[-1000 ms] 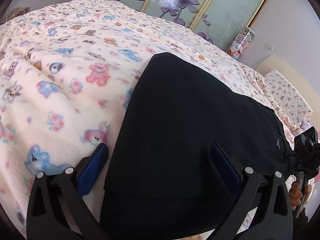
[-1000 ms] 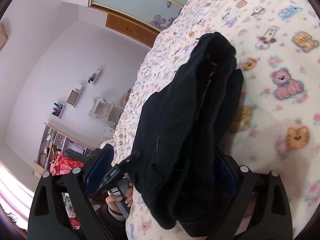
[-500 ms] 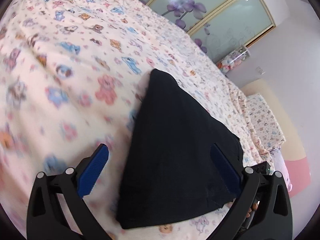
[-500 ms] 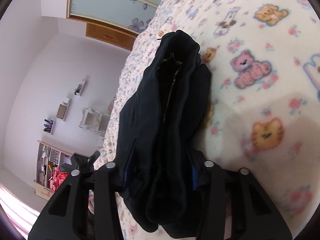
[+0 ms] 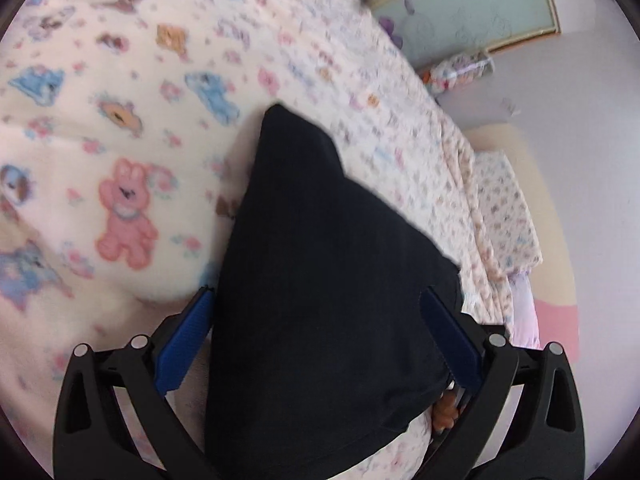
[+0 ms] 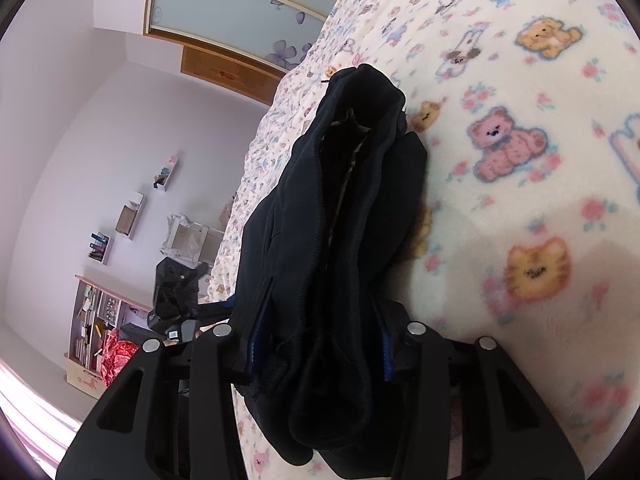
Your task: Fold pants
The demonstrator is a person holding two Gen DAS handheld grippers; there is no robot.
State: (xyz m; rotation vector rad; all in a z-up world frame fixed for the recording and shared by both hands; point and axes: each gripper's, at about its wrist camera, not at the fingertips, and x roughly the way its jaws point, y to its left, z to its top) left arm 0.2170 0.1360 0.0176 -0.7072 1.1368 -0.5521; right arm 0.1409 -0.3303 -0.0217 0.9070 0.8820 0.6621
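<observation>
Your right tool (image 6: 316, 344) clamps the bunched black fabric pants (image 6: 340, 216); your left tool (image 5: 320, 332) gapes wide around them (animal-print fleece bed (image 5: 120, 120) beneath).

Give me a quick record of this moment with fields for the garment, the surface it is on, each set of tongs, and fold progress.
garment: black fabric pants, bunched in several layers
surface: cream fleece blanket with cartoon animal print, covering a bed
right tongs: closed on the stacked edge of the pants, blue pads pressing both sides
left tongs: open, blue pads either side of the pants, not pinching
fold progress: already folded into a compact dark shape
background: frosted wardrobe doors with purple flowers
</observation>
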